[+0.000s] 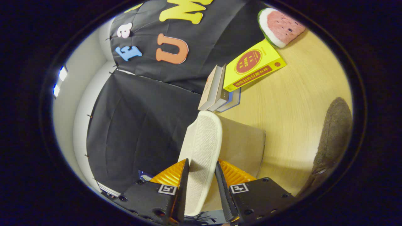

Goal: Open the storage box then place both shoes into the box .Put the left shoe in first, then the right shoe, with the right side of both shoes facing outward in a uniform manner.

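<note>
Slipper (pixel 201 147) is pinched sole-out between the gripper (pixel 201 185) fingers, lifted at frame centre.
Carrying step is judged underway; lowering into the storage box is called for next.

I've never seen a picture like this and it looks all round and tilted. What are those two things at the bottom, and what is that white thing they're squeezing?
The camera rides on a tool that a person carries, called a hand-held gripper. It looks forward along the tool's two fingers, which is why they poke in at the bottom. The lens is very wide, so everything bends, and the tool is turned, so the room looks tilted.

Between the fingers is a pale slipper, seen sole-side; both fingers press on it, so it is being held. Beyond it lies a wooden table with a beige box, a stack of books, a yellow book on top, and a watermelon-slice toy. A dark fuzzy thing sits off to the side; I can't tell what it is.
</note>
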The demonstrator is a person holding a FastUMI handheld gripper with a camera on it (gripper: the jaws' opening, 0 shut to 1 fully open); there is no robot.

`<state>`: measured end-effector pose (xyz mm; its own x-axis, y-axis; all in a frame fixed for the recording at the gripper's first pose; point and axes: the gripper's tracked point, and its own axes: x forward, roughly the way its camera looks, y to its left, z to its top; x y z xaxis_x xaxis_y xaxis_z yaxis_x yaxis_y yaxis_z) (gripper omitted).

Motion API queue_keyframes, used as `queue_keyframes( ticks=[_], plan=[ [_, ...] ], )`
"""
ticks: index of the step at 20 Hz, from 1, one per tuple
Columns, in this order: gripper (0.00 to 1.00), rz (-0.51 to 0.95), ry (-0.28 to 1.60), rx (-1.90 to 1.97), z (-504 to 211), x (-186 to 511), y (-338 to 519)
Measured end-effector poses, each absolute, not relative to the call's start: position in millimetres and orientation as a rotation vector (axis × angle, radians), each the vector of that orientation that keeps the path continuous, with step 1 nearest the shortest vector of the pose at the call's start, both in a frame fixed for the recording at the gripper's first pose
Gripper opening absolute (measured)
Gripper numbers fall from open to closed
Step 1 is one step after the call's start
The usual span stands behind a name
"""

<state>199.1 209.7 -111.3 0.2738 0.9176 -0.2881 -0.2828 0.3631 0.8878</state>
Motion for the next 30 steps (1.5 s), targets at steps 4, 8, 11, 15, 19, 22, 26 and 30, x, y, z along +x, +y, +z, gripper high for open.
queue_keyframes(
  ticks=[4, 8, 11, 15, 19, 22, 26, 30],
  plan=[
    [0.23, 0.901, 0.95, 0.777, -101, 198, 199],
    [0.05, 0.895, 0.917, 0.748, -62, 191, 200],
    [0.06, 0.872, 0.887, 0.711, -31, 185, 208],
    [0.06, 0.87, 0.845, 0.672, 22, 176, 233],
    [0.06, 0.884, 0.824, 0.628, 71, 161, 281],
    [0.09, 0.895, 0.808, 0.593, 95, 150, 327],
    [0.12, 0.91, 0.799, 0.551, 108, 141, 387],
    [0.14, 0.915, 0.803, 0.522, 102, 145, 445]
  ],
)
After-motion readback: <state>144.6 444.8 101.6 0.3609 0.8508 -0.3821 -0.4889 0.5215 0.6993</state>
